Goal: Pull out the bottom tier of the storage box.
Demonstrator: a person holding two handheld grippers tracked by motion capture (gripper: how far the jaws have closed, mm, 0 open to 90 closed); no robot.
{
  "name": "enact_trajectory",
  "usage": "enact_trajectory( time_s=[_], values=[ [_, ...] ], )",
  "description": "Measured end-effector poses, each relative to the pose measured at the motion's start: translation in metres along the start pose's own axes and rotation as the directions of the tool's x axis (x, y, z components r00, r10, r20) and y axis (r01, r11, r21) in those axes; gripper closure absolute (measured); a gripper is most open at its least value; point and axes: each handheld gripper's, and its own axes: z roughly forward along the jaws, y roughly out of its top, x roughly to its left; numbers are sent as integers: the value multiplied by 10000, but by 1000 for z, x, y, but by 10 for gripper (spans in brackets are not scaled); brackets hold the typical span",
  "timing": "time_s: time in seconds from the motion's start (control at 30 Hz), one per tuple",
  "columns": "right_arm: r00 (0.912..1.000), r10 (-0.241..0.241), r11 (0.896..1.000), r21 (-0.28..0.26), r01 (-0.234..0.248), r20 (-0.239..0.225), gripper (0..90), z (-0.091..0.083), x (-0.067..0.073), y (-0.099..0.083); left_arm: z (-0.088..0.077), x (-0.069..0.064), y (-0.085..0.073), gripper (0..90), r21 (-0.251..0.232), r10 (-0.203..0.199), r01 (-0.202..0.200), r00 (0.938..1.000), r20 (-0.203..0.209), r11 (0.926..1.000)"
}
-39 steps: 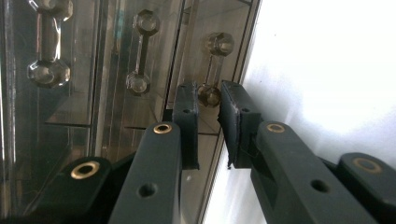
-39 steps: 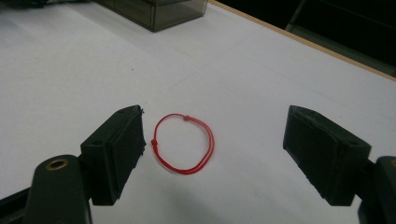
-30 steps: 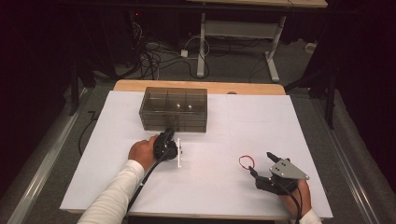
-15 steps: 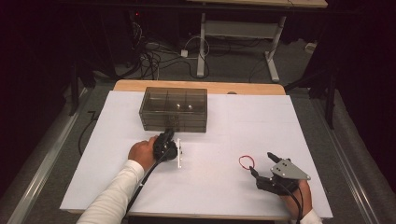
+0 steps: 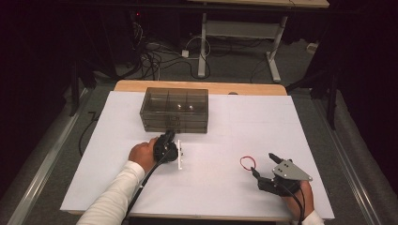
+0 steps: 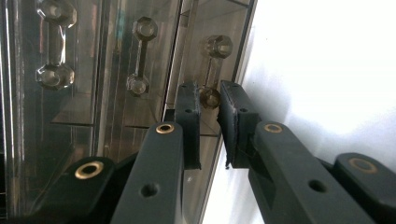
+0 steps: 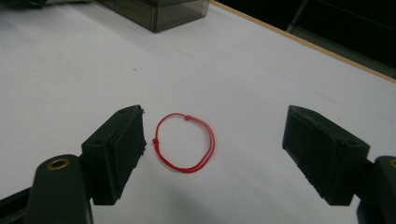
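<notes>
A smoky see-through drawer box (image 5: 173, 110) stands at the back middle of the white table top (image 5: 225, 131). My left gripper (image 5: 170, 137) is rolled on its side at the box's front. In the left gripper view its jaws (image 6: 208, 93) are closed on the lower knob of a dumbbell-shaped drawer handle (image 6: 212, 70), the one nearest the table. A red string loop (image 5: 247, 162) lies flat at the front right. My right gripper (image 5: 263, 164) rests just behind the red string loop (image 7: 184, 142), open wide (image 7: 215, 140) with nothing between its fingers.
Two more drawer handles (image 6: 140, 56) show on the box front (image 6: 93, 93). A thin pale strip (image 5: 179, 154) stands right beside the left gripper; I cannot tell whether it is part of it. The wooden table edge (image 5: 202, 86) runs behind the box. Cables lie on the floor (image 5: 155, 56) beyond.
</notes>
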Motion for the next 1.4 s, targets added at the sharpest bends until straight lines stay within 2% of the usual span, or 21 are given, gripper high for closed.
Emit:
enact_trajectory(
  time_s=[0.53, 0.7, 0.73, 0.77, 0.8, 0.87, 0.97, 1.0, 1.03, 1.13, 1.27, 1.3, 1.33, 1.4],
  values=[
    [10000, 12, 10000, 9, -12, 11, 223, 0, 0, 0, -9, -1, -2, 763, -128, 14, -12, 9999, 152, 9999],
    [10000, 4, 10000, 24, -4, 22, 223, 0, -1, 0, -16, -1, -4, 785, -246, -130, 138, 9994, 334, 9996],
    [10000, 38, 10000, 20, -38, 11, 223, 0, -1, -1, -17, 2, -5, 787, -276, -310, 325, 9981, 535, 9991],
    [10000, 38, 10000, 20, -38, 11, 223, 0, -1, -1, -17, 2, -5, 781, -276, -310, 325, 9981, 535, 9991],
    [10000, 28, 10000, 29, -28, 26, 223, 0, -1, 0, -19, 3, -6, 752, -348, -498, 527, 9956, 794, 9980],
    [10000, 26, 10000, 23, -26, 15, 223, 0, -1, 0, -20, 4, -7, 753, -438, -625, 668, 9937, 933, 9968],
    [10000, 24, 10000, 18, -24, 29, 223, -1, 0, 0, -25, 9, -7, 755, -823, -1051, 1170, 9850, 1368, 9897],
    [10000, 5, 10000, 2, -5, 28, 223, -1, -1, 0, -28, 12, -8, 755, -1056, -1404, 1587, 9766, 1626, 9817],
    [10000, 5, 10000, 2, -5, 28, 223, -1, -1, 0, -28, 12, -8, 756, -1056, -1404, 1587, 9766, 1626, 9817],
    [10000, 39, 10000, 2, -39, 22, 223, -1, -1, 0, -31, 19, -9, 757, -1152, -1876, 2135, 9613, 2018, 9701],
    [10000, 33, 10000, -44, -33, 16, 223, -2, -2, 0, -32, 31, -12, 774, -1317, -2719, 3106, 9296, 2490, 9414],
    [10000, 30, 10000, -46, -30, 26, 223, -2, -2, 0, -33, 35, -15, 797, -1257, -3153, 3567, 9115, 2642, 9257],
    [10000, 30, 10000, -46, -30, 26, 223, -2, -2, 0, -33, 35, -15, 807, -1257, -3153, 3567, 9115, 2642, 9257],
    [10000, 8, 10000, -36, -8, 12, 223, -2, -1, 0, -32, 39, -18, 808, -1194, -3360, 3781, 9018, 2719, 9180]
  ],
)
